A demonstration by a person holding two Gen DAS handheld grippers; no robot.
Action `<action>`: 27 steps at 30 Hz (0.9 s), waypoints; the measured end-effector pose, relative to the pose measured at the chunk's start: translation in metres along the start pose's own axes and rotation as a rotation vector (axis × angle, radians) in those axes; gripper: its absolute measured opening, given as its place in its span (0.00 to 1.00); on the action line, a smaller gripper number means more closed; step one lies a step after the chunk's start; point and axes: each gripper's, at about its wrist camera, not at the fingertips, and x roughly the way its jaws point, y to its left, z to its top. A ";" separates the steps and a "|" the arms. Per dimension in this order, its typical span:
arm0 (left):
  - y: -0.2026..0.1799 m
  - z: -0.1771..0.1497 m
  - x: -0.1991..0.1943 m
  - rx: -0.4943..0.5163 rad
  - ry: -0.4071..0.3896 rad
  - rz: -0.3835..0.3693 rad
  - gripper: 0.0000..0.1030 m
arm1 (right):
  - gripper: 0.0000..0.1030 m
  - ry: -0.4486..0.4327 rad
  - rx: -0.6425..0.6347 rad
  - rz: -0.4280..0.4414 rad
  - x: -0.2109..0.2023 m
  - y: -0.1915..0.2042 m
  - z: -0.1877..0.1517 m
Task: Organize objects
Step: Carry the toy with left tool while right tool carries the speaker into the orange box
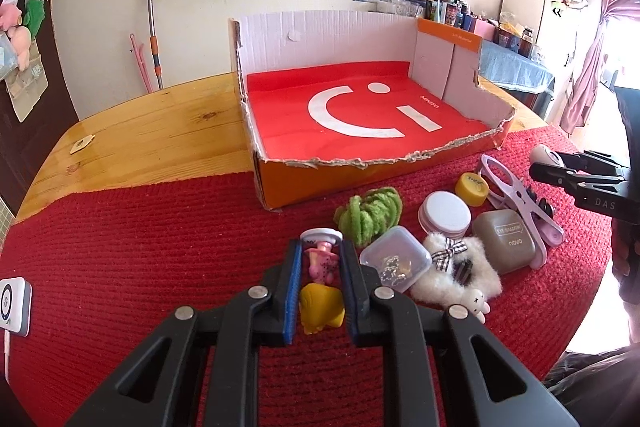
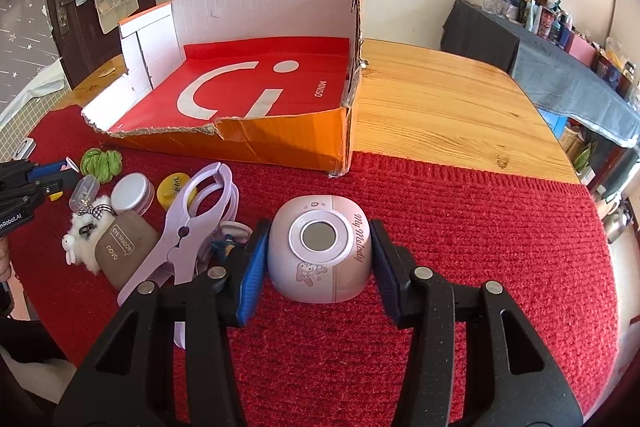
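An orange cardboard box (image 1: 280, 187) with a red liner and a torn front wall stands on the table; it also shows in the right wrist view (image 2: 280, 143). My left gripper (image 1: 320, 259) is shut on a small pink figurine (image 1: 322, 261), with a yellow toy (image 1: 322, 309) between its fingers nearer the camera. My right gripper (image 2: 316, 251) is shut on a pink My Melody device (image 2: 320, 251) over the red mat. The right gripper also shows at the right edge of the left wrist view (image 1: 560, 167).
On the red mat (image 1: 140, 247) lie a green yarn ball (image 1: 370, 215), a clear small box (image 1: 394, 259), a white round tin (image 1: 446, 217), a yellow cap (image 1: 472, 189), a grey eye-shadow case (image 1: 504, 241), a white fluffy clip (image 1: 460, 275) and a lilac clamp (image 2: 188, 223). Bare wooden tabletop (image 2: 440, 107) lies beyond.
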 end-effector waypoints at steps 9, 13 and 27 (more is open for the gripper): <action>-0.001 0.017 -0.014 0.003 -0.045 -0.006 0.18 | 0.45 -0.033 -0.002 0.016 -0.011 0.004 0.012; -0.003 0.037 -0.021 0.021 -0.077 -0.026 0.18 | 0.45 -0.072 -0.011 0.035 -0.020 0.006 0.029; -0.011 0.104 0.032 0.106 0.042 -0.155 0.18 | 0.45 0.003 -0.145 0.127 0.020 0.019 0.104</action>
